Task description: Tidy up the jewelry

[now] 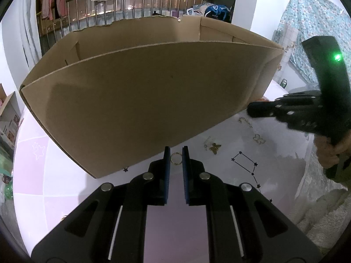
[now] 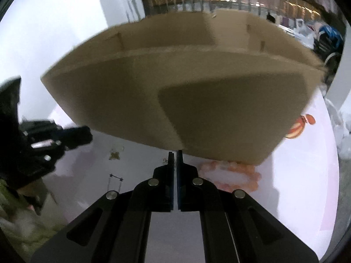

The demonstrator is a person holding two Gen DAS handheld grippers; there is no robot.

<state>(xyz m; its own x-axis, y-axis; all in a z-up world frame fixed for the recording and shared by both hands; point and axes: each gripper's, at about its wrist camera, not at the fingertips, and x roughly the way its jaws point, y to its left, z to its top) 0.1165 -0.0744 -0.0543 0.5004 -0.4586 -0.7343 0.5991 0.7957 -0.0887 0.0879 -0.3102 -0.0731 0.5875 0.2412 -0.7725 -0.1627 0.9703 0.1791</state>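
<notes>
A big open cardboard box (image 1: 142, 100) (image 2: 175, 92) stands on the pale table and fills both views. My left gripper (image 1: 176, 151) sits just in front of the box's near wall, its blue pads shut on a small gold ring (image 1: 176, 163) held at the tips. My right gripper (image 2: 175, 153) is shut with nothing between its pads, its tips close to the box's lower edge. It also reaches in from the right in the left wrist view (image 1: 252, 109). A gold butterfly hair comb (image 1: 214, 146) lies on the table between the two grippers. An orange bead bracelet (image 2: 232, 175) lies beside the right fingers.
The table (image 1: 65, 164) has a pink and white cover with star and butterfly prints. My left gripper (image 2: 85, 134) shows blurred at the left of the right wrist view. Orange-red items (image 2: 302, 122) lie by the box's right corner. Behind are a railing (image 1: 136, 2), hanging clothes and a floral cloth (image 1: 307, 22).
</notes>
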